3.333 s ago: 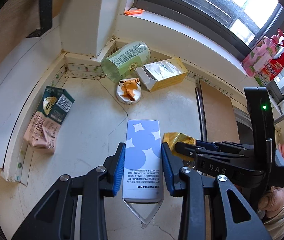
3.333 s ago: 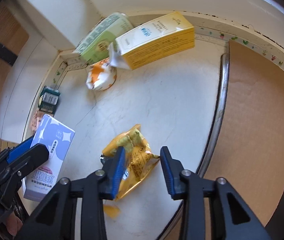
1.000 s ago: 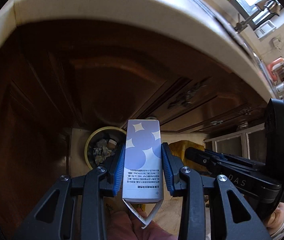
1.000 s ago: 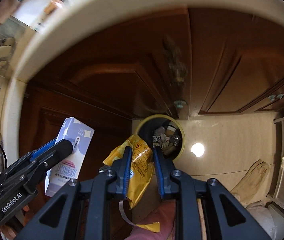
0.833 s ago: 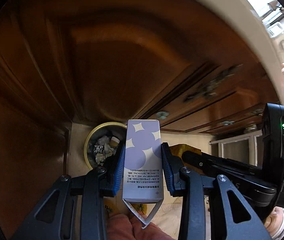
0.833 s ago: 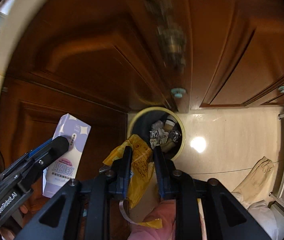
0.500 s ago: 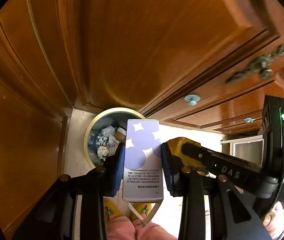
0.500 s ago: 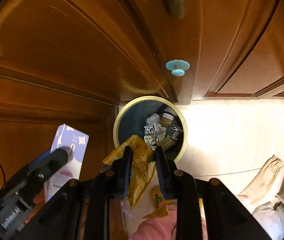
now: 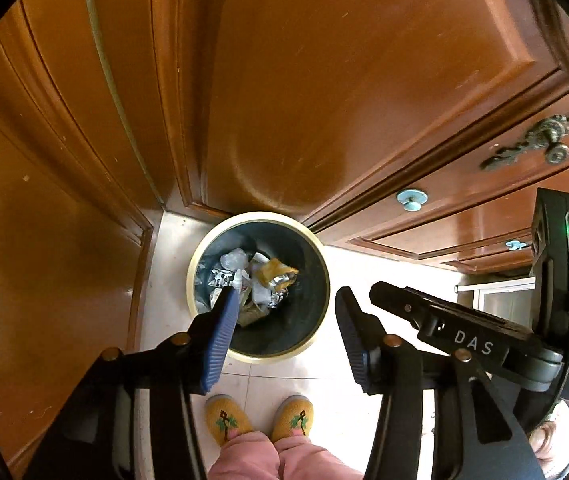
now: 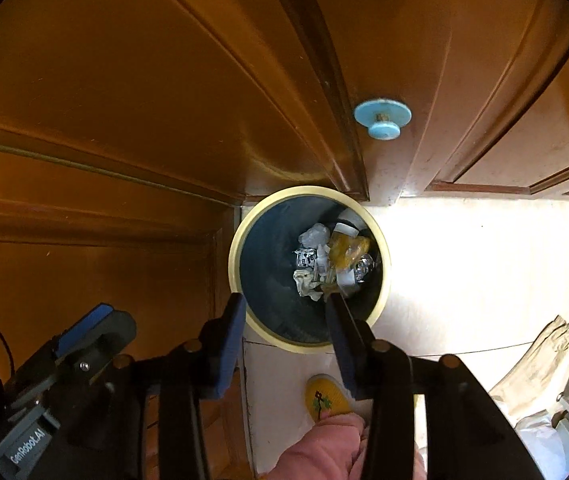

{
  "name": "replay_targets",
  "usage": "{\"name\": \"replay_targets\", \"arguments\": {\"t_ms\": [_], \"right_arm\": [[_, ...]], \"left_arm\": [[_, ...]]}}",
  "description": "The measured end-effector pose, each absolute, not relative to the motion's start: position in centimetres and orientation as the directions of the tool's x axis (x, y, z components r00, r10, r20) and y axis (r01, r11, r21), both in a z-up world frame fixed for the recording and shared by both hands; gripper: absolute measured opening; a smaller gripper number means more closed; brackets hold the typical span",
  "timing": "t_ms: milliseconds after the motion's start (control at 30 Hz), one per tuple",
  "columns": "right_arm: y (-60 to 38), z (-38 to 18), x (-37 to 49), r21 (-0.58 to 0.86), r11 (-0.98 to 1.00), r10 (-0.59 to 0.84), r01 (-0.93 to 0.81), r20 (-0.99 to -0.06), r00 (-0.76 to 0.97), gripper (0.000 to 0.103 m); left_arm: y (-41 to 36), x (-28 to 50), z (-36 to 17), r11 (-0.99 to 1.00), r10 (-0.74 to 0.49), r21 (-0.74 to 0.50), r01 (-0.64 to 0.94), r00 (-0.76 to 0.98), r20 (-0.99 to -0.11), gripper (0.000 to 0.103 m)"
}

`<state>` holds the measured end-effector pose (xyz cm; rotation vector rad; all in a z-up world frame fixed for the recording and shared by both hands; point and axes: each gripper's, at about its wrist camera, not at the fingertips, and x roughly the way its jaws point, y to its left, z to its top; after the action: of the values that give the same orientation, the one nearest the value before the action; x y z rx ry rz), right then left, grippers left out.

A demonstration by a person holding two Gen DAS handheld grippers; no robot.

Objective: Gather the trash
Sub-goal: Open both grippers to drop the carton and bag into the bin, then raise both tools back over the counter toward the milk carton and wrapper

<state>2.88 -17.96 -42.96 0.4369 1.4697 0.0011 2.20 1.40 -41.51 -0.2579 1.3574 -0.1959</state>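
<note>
A round trash bin (image 9: 316, 264) with a cream rim and dark inside stands on the floor against the wooden cabinets; it also shows in the right wrist view (image 10: 384, 264). Crumpled trash (image 9: 244, 280) lies in it, with the yellow snack bag (image 10: 346, 252) on top. My left gripper (image 9: 284, 320) is open and empty above the bin. My right gripper (image 10: 284, 320) is open and empty above the bin too. The right gripper (image 9: 372, 292) shows beside the left one. The purple carton is not in sight.
Brown wooden cabinet doors (image 9: 304, 80) rise right behind the bin, with a pale blue knob (image 10: 382, 118). The person's yellow slippers (image 9: 228, 420) stand on the light tile floor just before the bin. A tan bag (image 10: 536, 364) lies at the right.
Both grippers have opened. The purple carton has left the left gripper and the yellow snack bag has left the right one; the bag now lies in the bin.
</note>
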Motion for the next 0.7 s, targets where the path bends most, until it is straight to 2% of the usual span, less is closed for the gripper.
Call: {"name": "replay_targets", "arguments": {"t_ms": [267,300,433,700], "right_arm": [[-18.4,-37.6,1.9,0.29,0.919,0.262,0.267,-0.955,0.137,0.042],[-18.5,-36.4,1.9,0.29,0.92,0.261,0.265,-0.955,0.14,0.042],[-18.3,-32.3,1.2,0.284,0.926,0.251,0.248,-0.955,0.157,0.042],[-17.8,-23.4,-0.4,0.301,0.922,0.257,0.243,-0.946,0.196,0.046]], "left_arm": [[1.3,1.9,-35.5,0.954,-0.295,-0.3,0.012,0.225,-0.929,0.05],[1.4,1.9,-34.3,0.952,-0.299,-0.305,0.012,0.231,-0.926,0.051],[1.9,1.6,-30.0,0.946,-0.315,-0.323,0.006,0.238,-0.919,0.066],[2.2,0.5,-20.5,0.943,-0.33,-0.327,0.058,0.259,-0.908,0.068]]}}
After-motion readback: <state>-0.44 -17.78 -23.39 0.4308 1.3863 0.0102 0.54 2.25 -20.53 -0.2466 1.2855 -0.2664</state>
